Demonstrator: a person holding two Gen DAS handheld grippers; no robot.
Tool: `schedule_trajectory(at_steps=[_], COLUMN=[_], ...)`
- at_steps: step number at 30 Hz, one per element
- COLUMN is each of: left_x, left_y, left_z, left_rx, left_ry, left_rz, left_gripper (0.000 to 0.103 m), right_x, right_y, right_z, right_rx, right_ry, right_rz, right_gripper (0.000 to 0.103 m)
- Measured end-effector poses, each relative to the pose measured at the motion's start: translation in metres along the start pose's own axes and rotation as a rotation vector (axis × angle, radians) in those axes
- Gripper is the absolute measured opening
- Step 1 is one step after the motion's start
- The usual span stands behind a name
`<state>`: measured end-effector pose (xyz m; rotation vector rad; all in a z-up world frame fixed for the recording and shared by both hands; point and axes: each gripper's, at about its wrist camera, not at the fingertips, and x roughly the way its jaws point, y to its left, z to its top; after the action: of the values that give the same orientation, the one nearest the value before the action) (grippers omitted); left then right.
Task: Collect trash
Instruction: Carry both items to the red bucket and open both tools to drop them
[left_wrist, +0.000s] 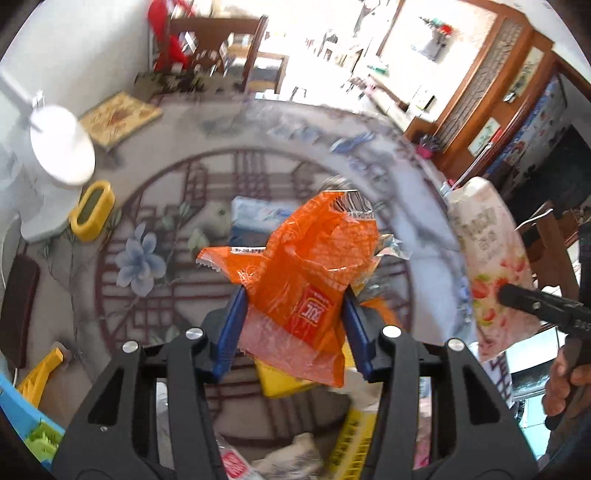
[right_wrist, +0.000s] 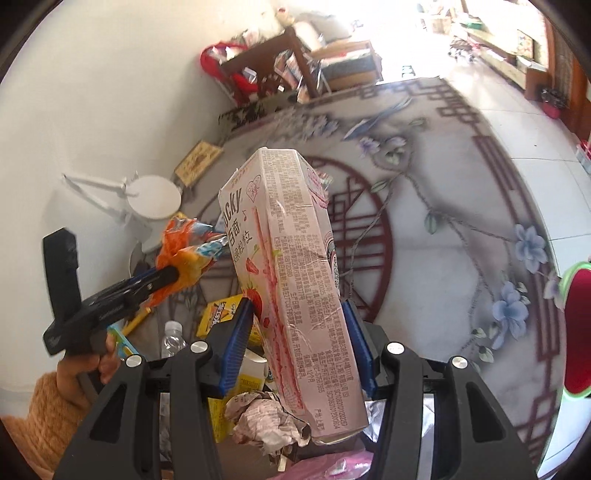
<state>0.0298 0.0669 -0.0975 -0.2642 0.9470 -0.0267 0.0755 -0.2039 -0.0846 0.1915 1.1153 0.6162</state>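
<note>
My left gripper (left_wrist: 295, 295) is shut on an orange snack wrapper (left_wrist: 306, 273) and holds it above the patterned table. It also shows at the left of the right wrist view (right_wrist: 173, 277) with the wrapper (right_wrist: 181, 254) in it. My right gripper (right_wrist: 299, 306) is shut on a pink Pocky box (right_wrist: 291, 273), held upright and tilted. That box shows at the right of the left wrist view (left_wrist: 487, 266). Below both grippers lies a pile of trash: crumpled paper (right_wrist: 262, 417), yellow packets (left_wrist: 284, 380) and a plastic bottle (right_wrist: 171, 338).
A round table with a floral cloth (left_wrist: 140, 258) carries a yellow holder (left_wrist: 90, 210), a white lamp base (left_wrist: 61, 147), a tissue pack (left_wrist: 255, 214) and a dark wallet (left_wrist: 18, 310). A chair (left_wrist: 218, 44) stands behind it. A watermelon-shaped thing (right_wrist: 578, 332) sits at the right.
</note>
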Motion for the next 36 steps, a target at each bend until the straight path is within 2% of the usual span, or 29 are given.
schedule_trajectory(at_steps=[5,9,15,21,26,29,32,36], left_x=[-0.025,-0.032,-0.015,0.006,0.023,0.032,0.041,0.056], left_y=[-0.038,-0.077,-0.133,-0.181,-0.213,-0.232,-0.246,-0.269], left_z=[0.009,0.011,0.007,0.001,-0.002,-0.005,-0.004,-0.002], left_rx=[-0.005,0.049,0.103,0.14,0.152,0.162,0.164,0.181], left_ry=[-0.08,-0.105,-0.066,-0.031,-0.006,0.01,0.028,0.053], left_rz=[-0.046,-0.101,-0.179,-0.218,-0.222,-0.219,-0.221,-0.219], left_gripper=[0.049,0.049,0.05,0.05,0.051,0.051,0.051,0.051], right_x=[-0.029,-0.05,-0.08,-0.112,-0.125,-0.125,-0.12,-0.113], right_y=[-0.015,-0.036,-0.09,-0.171,-0.249,-0.285,-0.316,-0.336], right_z=[-0.007,-0.016,-0.033,-0.05,-0.063,-0.069,-0.073,-0.075], right_rx=[0.042,0.083,0.18,0.297,0.386,0.427,0.454,0.459], right_ry=[-0.067,-0.105,-0.133,-0.15,-0.121,-0.085,-0.057,-0.027], right_rz=[-0.05,-0.094,-0.169,-0.283,-0.427,-0.481,-0.507,-0.518], right_gripper=[0.048,0.048,0.048,0.048,0.049,0.049,0.049,0.049])
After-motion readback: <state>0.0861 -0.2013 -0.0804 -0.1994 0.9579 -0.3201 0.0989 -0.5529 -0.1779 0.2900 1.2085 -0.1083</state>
